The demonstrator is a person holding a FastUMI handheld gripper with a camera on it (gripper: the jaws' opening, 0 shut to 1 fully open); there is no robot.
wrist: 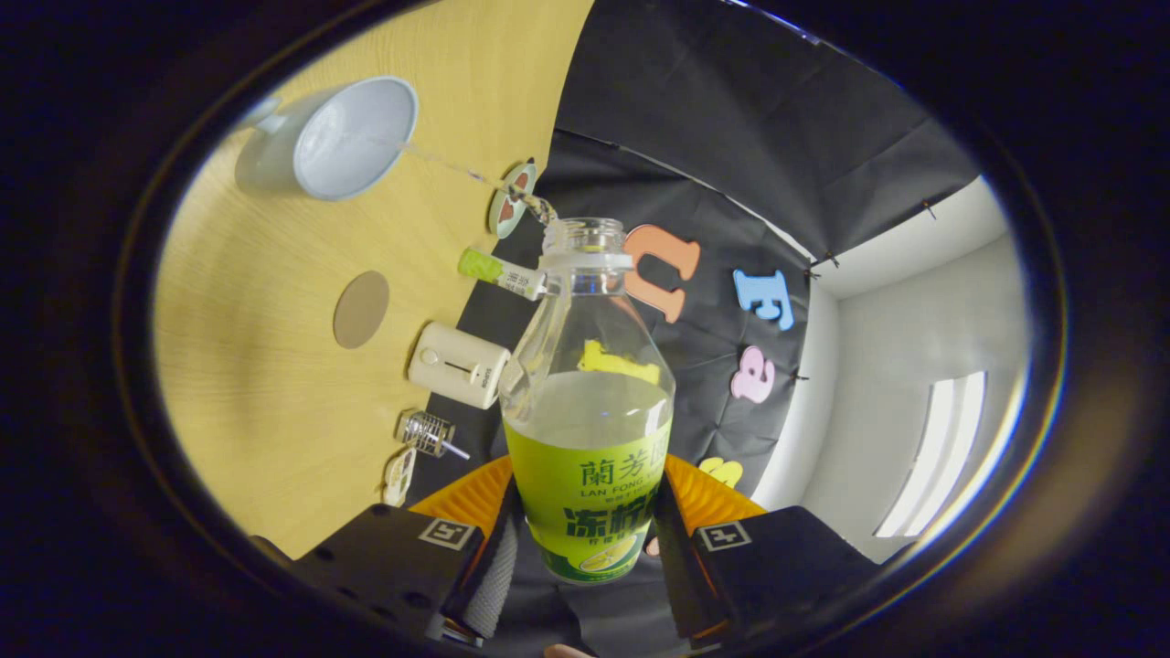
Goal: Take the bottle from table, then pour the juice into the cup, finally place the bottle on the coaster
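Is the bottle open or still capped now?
Open: the bottle, clamped in the gripper, has a bare mouth, and a thin stream runs into the cup.

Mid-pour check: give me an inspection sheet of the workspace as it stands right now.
Surface: wooden table, no spill seen.
Job's things: bottle tilted, open, about half full; thin stream runs from its mouth into the cup; round coaster bare, nearer than the cup.
Clutter: small tube, white box, wire piece, round card, all along the table's edge.
Gripper: gripper shut on the bottle's label.
Cables: nothing seen.
Surroundings: black cloth, white wall.
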